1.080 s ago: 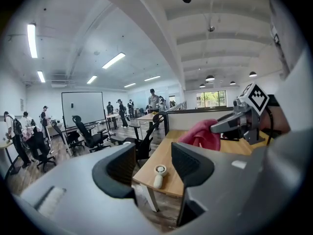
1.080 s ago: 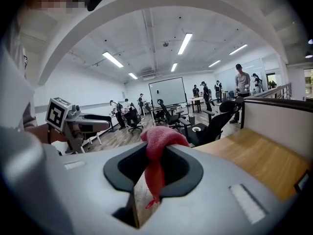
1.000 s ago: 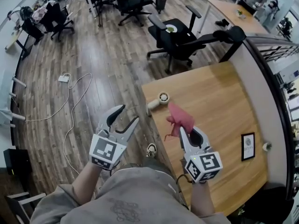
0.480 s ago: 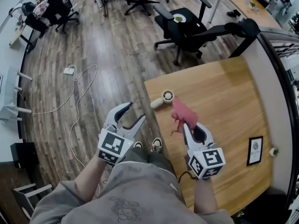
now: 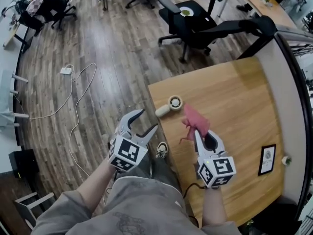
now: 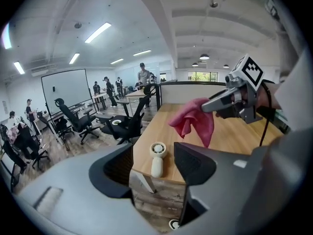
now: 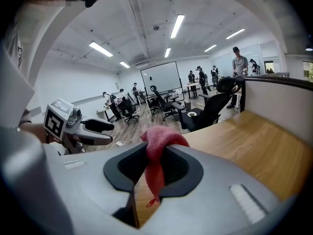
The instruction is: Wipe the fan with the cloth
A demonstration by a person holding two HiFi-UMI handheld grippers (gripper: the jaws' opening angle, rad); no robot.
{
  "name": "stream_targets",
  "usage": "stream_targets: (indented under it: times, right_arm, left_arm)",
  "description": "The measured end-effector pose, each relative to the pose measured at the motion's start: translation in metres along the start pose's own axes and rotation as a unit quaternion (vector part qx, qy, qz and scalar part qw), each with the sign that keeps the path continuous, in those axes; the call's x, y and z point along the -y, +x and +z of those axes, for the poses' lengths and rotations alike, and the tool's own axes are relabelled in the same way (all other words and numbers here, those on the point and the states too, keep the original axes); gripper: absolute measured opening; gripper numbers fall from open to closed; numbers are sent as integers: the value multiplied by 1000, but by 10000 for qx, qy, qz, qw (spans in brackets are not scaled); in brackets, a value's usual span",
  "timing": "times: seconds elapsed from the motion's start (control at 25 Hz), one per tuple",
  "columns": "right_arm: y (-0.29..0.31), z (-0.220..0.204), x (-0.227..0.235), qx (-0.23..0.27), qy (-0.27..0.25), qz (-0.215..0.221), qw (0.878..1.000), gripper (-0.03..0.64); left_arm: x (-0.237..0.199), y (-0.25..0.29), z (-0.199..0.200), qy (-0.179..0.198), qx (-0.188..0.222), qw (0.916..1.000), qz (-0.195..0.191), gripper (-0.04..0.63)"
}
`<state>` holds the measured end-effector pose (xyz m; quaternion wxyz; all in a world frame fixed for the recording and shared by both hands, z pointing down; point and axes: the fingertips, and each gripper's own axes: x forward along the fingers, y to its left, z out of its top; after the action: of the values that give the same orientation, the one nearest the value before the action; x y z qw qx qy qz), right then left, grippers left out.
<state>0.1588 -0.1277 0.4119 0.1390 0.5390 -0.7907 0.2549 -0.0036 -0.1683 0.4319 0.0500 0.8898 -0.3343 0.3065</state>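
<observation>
A small cream hand-held fan [image 5: 170, 105] lies flat near the left front corner of the wooden table [image 5: 234, 102]; in the left gripper view the fan [image 6: 157, 158] shows ahead, framed by the jaws. My right gripper [image 5: 198, 133] is shut on a pink cloth [image 5: 195, 119], which bunches above the jaws and hangs just right of the fan. The cloth [image 7: 159, 141] is pinched between the pads. My left gripper [image 5: 145, 121] hovers over the floor left of the table corner. Its jaws are opening and hold nothing.
A black office chair [image 5: 195, 23] stands beyond the table's far edge. A white cable [image 5: 73, 111] trails over the wood floor at left. A small framed card [image 5: 266, 159] stands at the table's right, by the curved partition [image 5: 293, 82]. The person's shoe [image 5: 160, 151] is below the table corner.
Both grippers have sunk and drawn closer to the fan. The left gripper shifted right toward the table corner and its jaws spread wider. The cloth stays in the right gripper.
</observation>
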Motion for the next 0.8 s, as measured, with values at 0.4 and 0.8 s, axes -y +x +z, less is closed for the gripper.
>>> stream_targets:
  times: [0.4,0.8]
  right_arm:
    - [57,-10,24,-136,49,-229,9996,78]
    - [110,-33,44,-333,139,-380,9986,78]
  left_arm:
    - [4,77,-47,-4,-476,9974,-534,261]
    - [11,135,-93,107,-808,9926,-899,261]
